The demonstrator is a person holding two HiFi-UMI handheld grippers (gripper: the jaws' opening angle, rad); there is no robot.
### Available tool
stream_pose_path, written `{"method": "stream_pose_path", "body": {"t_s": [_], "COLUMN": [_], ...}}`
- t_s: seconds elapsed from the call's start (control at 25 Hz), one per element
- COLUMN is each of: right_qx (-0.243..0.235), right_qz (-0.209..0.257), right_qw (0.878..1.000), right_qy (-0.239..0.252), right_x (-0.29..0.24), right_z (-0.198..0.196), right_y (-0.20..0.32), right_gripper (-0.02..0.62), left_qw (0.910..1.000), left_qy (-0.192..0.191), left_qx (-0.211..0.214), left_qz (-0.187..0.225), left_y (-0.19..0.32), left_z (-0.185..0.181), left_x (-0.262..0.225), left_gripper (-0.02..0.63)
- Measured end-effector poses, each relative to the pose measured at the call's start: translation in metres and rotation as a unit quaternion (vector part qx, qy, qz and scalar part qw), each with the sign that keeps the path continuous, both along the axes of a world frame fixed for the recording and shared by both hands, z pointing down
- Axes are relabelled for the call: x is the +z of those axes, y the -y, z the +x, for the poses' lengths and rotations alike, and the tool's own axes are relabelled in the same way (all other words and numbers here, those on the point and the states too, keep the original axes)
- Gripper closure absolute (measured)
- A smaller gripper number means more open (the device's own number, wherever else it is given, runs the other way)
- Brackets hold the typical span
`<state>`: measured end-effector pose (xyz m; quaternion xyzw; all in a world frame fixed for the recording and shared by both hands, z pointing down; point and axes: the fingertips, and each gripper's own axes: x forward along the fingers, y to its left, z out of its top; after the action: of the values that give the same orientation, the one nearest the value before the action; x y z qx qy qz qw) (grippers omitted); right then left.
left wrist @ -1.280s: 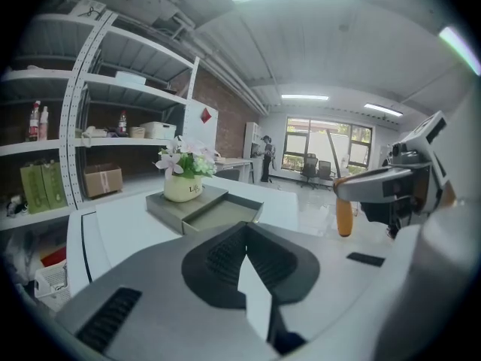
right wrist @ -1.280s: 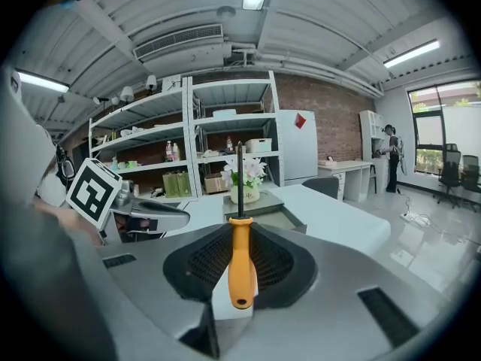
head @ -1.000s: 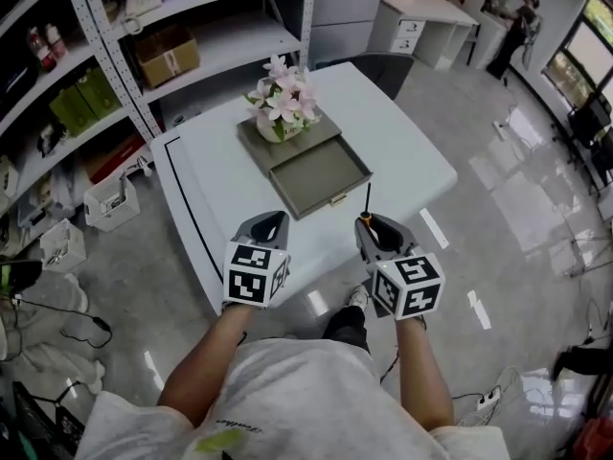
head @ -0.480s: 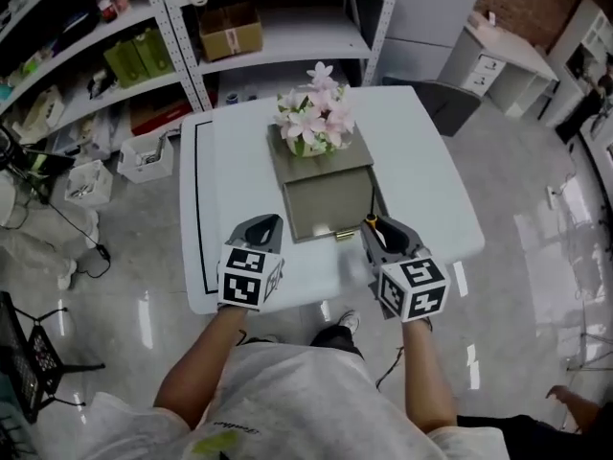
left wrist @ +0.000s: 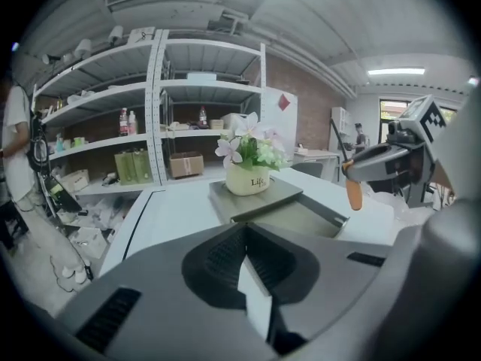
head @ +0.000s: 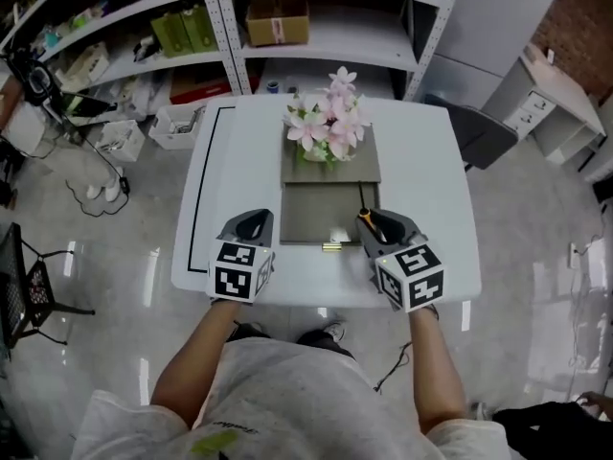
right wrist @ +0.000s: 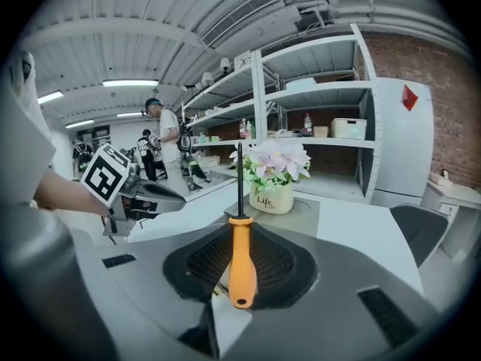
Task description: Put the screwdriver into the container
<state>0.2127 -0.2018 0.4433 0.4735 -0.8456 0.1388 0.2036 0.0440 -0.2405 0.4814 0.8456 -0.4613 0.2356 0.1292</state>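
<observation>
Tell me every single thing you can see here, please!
table: one, white, middle of the room
drawer box: one, grey-green, on the table, drawer pulled open
flower pot: one, pink flowers, on top of the drawer box
screwdriver: one, orange handle, clamped upright beside the open drawer
shelves: one rack, white, behind the table
cardboard box: one, brown, on the shelves
left hand-held gripper: one, grey, shut and empty, over the table's near edge
right hand-held gripper: one, grey, shut on the screwdriver
</observation>
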Motion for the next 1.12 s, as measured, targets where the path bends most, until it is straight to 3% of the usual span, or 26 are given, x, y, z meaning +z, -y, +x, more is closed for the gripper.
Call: {"method": "stream_pose_path", "body": {"t_s": [0.24, 0.44, 0.6, 0.88, 1.12], "right_qx": [-0.114, -0.192, -0.243, -0.279, -0.282], "right_qz": [-0.014, -0.029, -0.047, -0.082, -0.122], "right_qw": [0.991, 0.971, 0.946, 0.912, 0.895], "right_qy": [-0.062, -0.143, -0.207, -0.289, -0.323], "right_x": [0.003, 0.017, 0.037, 0.070, 0.098], "right_z": [-0.003, -0.010, -0.021, -0.035, -0.035], "right_y": [0.012, 0.019, 0.024, 0.035, 0.046], "right_gripper": [0.522, 0.522, 0.522, 0.522, 0.522], "left_qw": [0.9988, 0.9980, 0.9978, 0.9988, 0.9988], "left_qy": [0.000, 0.000, -0.007, -0.023, -0.037], "left_qx": [-0.049, -0.063, -0.065, -0.041, -0.029], "left_qz": [0.008, 0.003, -0.001, -0.011, -0.013], "left_y": [0.001, 0.001, 0.009, 0.030, 0.049], "left_z": [0.004, 0.001, -0.003, 0.002, -0.003], "left_x": [-0.006, -0.006, -0.001, 0.013, 0.016], "left_gripper": [0.603, 0.604, 0.604, 0.604, 0.604]}}
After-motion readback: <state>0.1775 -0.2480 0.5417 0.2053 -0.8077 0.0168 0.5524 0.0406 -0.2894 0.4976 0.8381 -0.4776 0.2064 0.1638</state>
